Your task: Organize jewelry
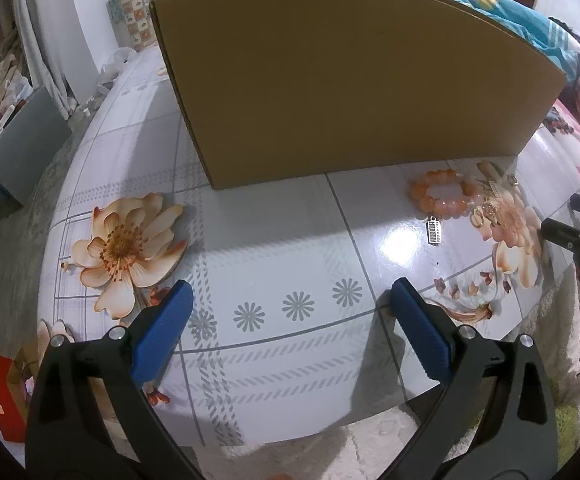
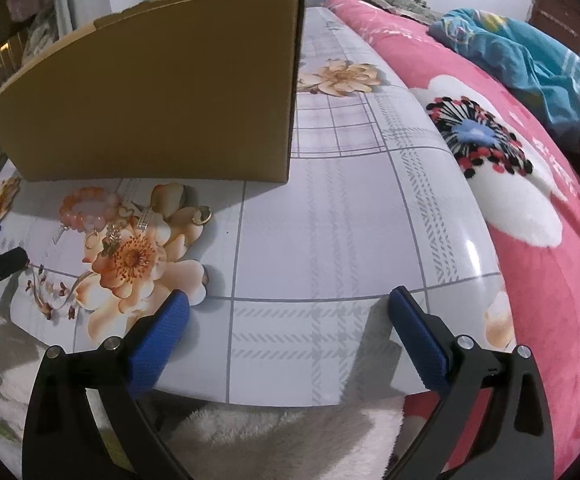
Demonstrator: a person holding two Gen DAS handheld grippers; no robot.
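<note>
A pink-orange bead bracelet (image 1: 443,194) lies on the floral tabletop (image 1: 290,248) in front of a cardboard box (image 1: 349,80). Small gold rings and silver charms (image 1: 489,208) lie beside it; one silver charm (image 1: 433,232) lies nearer. The bracelet also shows in the right wrist view (image 2: 88,208), with a gold ring (image 2: 202,215) and the box (image 2: 150,92). My left gripper (image 1: 291,300) is open and empty above the table's near part, left of the jewelry. My right gripper (image 2: 290,304) is open and empty, right of the jewelry.
A pink floral blanket (image 2: 529,200) with a teal cloth (image 2: 529,52) lies right of the table. White fluffy fabric (image 2: 270,440) is below the table's near edge. A grey box (image 1: 26,144) and shelves stand at the left.
</note>
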